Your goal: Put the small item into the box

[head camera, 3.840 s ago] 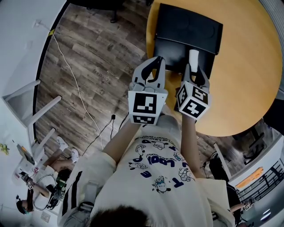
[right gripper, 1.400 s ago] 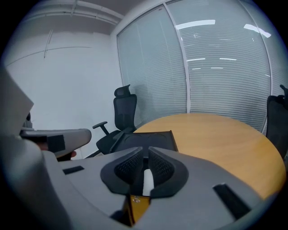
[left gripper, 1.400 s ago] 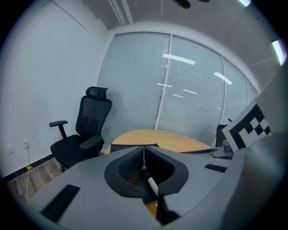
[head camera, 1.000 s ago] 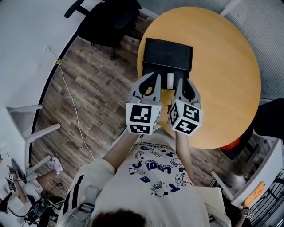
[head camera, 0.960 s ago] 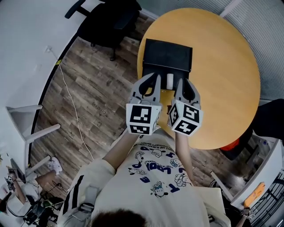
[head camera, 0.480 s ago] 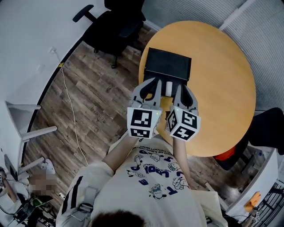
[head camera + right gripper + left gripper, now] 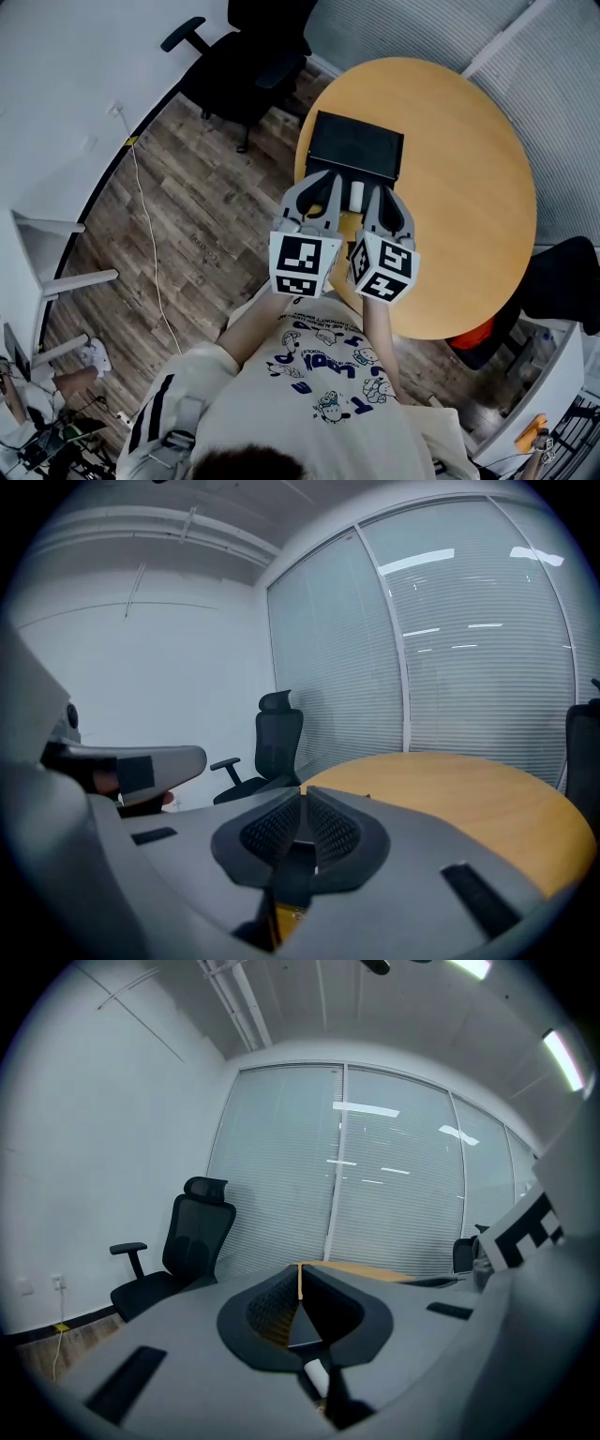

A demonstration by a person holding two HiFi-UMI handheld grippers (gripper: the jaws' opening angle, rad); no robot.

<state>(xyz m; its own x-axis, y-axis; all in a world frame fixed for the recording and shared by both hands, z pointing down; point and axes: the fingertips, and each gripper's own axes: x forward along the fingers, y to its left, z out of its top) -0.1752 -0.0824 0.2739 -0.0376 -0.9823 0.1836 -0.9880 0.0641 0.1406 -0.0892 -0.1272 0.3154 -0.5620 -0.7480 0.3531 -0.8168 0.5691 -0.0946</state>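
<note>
Grey left claw and right claw, near side of the box: jaws closed together, nothing held. The small white item lies in the box's near half. Wooden counter beneath; black chair beyond.

A round desk with a yellow-orange wooden top stands on a grey-brown plank floor. A black rectangular box lies on it, just ahead of the left gripper and the right gripper. A small white cylinder lies between the two grippers; whether it rests on the desk or in the box cannot be told.
</note>
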